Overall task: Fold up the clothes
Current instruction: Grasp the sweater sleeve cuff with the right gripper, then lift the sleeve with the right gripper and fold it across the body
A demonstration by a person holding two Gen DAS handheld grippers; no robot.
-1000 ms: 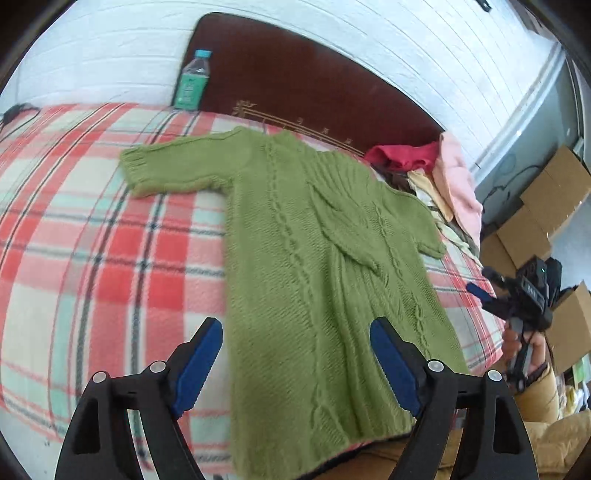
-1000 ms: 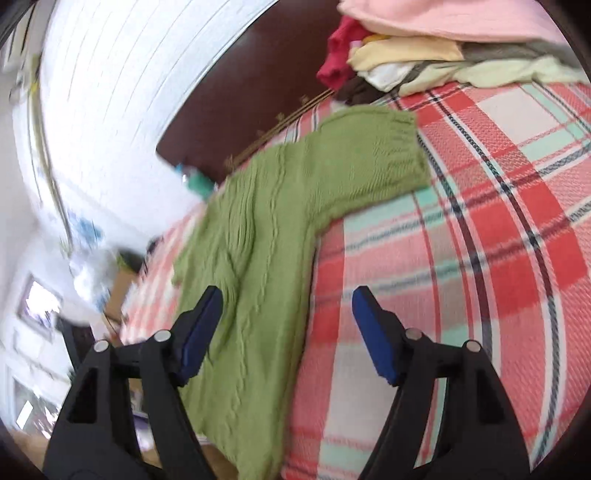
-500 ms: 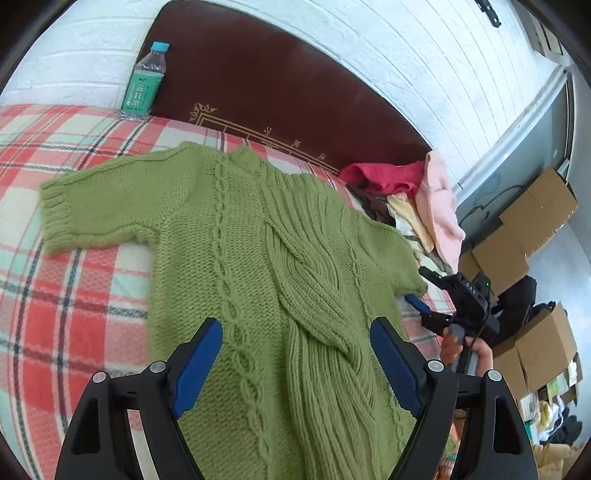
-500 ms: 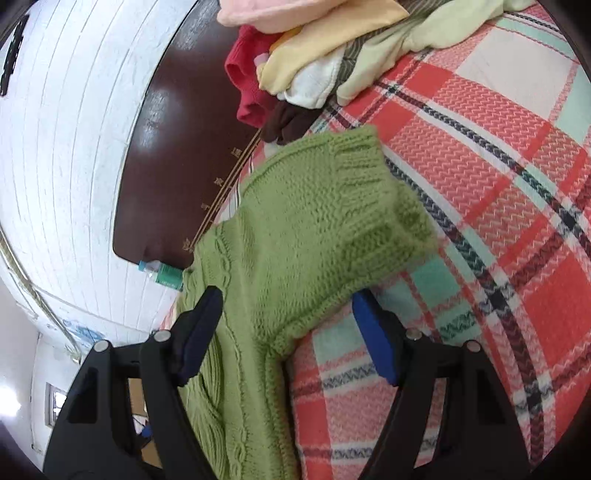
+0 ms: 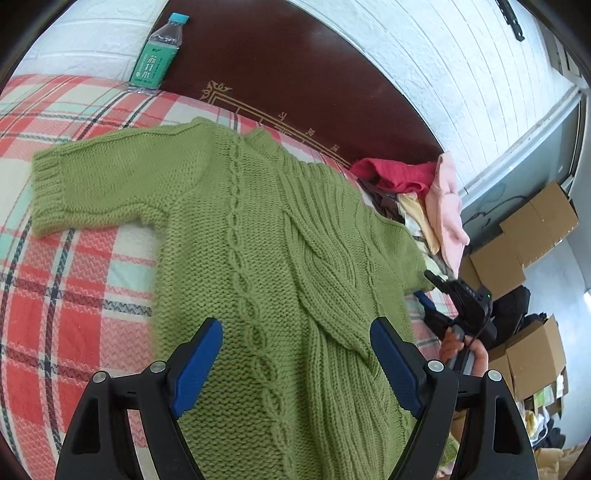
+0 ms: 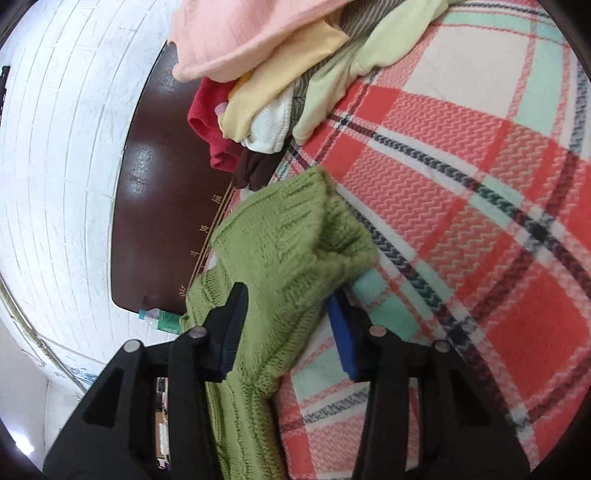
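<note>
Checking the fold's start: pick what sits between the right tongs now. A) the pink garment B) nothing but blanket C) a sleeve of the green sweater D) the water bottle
C: in the right wrist view the sweater's sleeve is bunched between the right tongs, whose jaws have just been closing; the bottle and pink garment lie well away.
</note>
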